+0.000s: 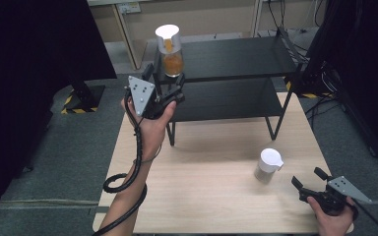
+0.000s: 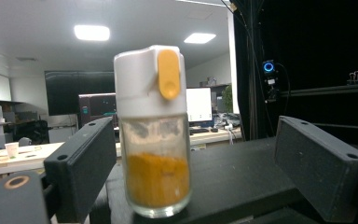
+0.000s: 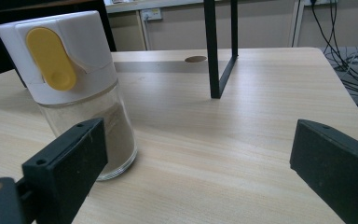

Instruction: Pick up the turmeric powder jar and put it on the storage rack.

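Observation:
A glass jar of orange powder (image 1: 172, 51) with a white cap and an orange tab stands on the left end of the black shelf's top level (image 1: 236, 56). My left gripper (image 1: 166, 78) is raised to it and open. In the left gripper view the orange jar (image 2: 154, 158) stands between the jaws, close to the left one, with a wide gap to the right one. A second jar of pale powder (image 1: 268, 166) stands on the wooden table (image 1: 211, 196). My right gripper (image 1: 307, 176) rests open just right of it. In the right gripper view the pale jar (image 3: 74, 88) stands beyond the left jaw.
The black shelf has a lower level (image 1: 226, 98) and thin legs (image 3: 219, 51) standing on the table's far half. Black curtains hang at both sides, and cables lie on the floor at the right (image 1: 320, 105).

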Available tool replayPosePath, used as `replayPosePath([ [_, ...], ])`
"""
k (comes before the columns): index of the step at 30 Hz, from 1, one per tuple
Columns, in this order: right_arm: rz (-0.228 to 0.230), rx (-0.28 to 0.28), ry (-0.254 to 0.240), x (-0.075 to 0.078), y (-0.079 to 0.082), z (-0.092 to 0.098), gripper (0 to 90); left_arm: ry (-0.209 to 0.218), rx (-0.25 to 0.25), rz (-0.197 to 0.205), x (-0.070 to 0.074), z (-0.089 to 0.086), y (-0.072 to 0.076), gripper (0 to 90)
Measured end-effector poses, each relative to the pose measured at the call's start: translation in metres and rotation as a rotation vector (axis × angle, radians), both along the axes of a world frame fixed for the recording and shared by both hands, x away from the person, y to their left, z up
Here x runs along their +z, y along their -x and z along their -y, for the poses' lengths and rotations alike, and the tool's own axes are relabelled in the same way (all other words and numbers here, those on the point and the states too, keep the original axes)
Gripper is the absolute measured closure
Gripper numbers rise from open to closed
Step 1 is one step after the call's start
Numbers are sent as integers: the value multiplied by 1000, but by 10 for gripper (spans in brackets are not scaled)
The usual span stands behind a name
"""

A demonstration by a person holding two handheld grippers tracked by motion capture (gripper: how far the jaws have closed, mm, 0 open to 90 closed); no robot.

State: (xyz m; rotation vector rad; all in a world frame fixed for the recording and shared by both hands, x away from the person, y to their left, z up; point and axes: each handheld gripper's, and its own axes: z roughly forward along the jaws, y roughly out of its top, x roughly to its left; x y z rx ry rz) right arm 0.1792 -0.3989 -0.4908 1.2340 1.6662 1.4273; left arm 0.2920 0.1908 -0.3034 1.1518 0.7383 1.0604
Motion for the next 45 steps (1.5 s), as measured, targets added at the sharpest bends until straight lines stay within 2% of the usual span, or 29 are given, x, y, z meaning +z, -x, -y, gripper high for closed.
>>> replayPosePath([
  [9,1,2,-1,0,0,0,43,5,-17,-10,-15,-2,10,128],
  [17,3,2,1,0,0,0,43,-5,-12,-6,-41,-5,23,128],
  [33,2,3,0,0,0,0,43,5,-29,-60,-80,-9,38,127],
  [45,2,3,2,0,0,-1,43,16,-47,-142,-114,-12,51,123],
])
